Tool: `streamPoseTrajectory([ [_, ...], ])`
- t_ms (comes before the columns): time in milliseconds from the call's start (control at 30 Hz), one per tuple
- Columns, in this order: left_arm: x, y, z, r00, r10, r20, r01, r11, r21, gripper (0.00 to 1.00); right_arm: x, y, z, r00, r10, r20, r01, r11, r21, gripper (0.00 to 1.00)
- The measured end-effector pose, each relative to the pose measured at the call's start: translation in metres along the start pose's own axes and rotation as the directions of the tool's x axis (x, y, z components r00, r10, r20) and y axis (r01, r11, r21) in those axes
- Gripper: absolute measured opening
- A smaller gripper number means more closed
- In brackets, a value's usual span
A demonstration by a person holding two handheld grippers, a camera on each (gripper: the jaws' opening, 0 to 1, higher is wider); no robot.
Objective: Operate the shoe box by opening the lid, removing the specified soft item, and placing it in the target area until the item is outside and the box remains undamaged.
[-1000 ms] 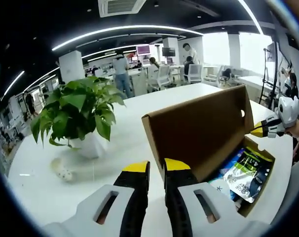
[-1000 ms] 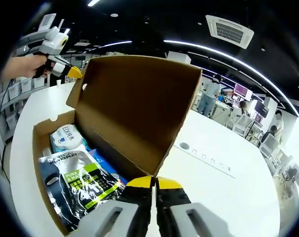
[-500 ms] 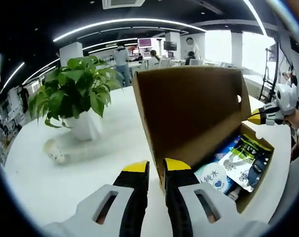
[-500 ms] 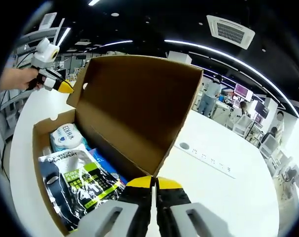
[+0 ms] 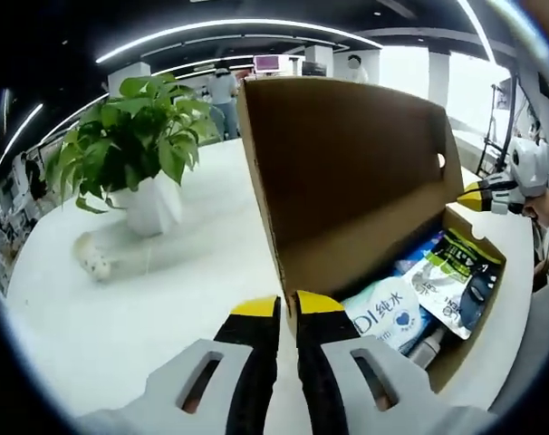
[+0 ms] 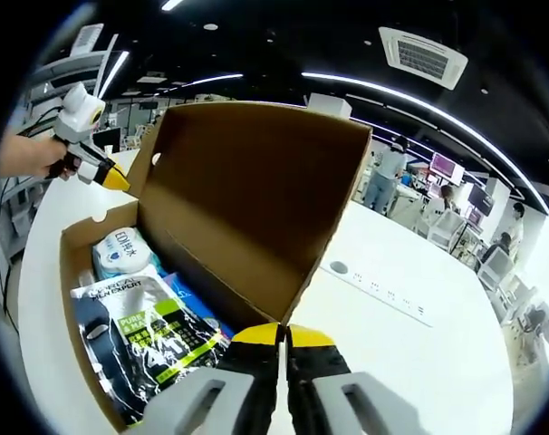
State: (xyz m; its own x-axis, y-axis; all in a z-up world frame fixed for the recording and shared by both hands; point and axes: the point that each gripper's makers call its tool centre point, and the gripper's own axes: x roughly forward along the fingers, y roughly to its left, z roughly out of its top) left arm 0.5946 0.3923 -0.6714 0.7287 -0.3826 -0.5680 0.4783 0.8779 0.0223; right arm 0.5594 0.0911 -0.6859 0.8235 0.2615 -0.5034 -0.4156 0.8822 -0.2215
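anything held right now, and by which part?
Right tool looks shut on the lid, at its lower corner. Left tool straddles the lid's near edge; whether it grips cannot be told.

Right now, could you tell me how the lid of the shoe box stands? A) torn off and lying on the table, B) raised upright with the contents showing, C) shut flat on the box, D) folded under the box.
B: the lid stands raised above the shoe box, and packets such as the wipes pack and the green-and-black pouch lie exposed inside.
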Motion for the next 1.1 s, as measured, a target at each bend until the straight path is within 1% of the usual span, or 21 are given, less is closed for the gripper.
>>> streamPoseTrajectory([
  [67, 0.001, 0.002, 0.001, 1.0, -0.001, 0.004, 0.001, 1.0, -0.009, 0.02, 0.0, 0.0, 0.0, 1.0, 0.001, 0.0, -0.001, 1.0, 0.001, 0.0],
  [433, 0.006, 0.008, 0.003, 1.0, 0.006, 0.004, -0.006, 1.0, -0.002, 0.01, 0.0, -0.002, 0.002, 1.0, 0.001, 0.002, -0.001, 1.0, 0.021, 0.0],
  [933, 0.01, 0.011, 0.009, 1.0, 0.003, 0.002, -0.003, 1.0, -0.018, 0.01, 0.002, -0.005, 0.007, 1.0, 0.004, 0.003, -0.004, 0.999, 0.038, 0.0],
  [1100, 0.013, 0.012, 0.012, 1.0, 0.003, -0.001, -0.003, 1.0, -0.012, 0.01, 0.004, -0.008, 0.009, 1.0, 0.002, 0.003, -0.002, 0.999, 0.048, 0.0],
])
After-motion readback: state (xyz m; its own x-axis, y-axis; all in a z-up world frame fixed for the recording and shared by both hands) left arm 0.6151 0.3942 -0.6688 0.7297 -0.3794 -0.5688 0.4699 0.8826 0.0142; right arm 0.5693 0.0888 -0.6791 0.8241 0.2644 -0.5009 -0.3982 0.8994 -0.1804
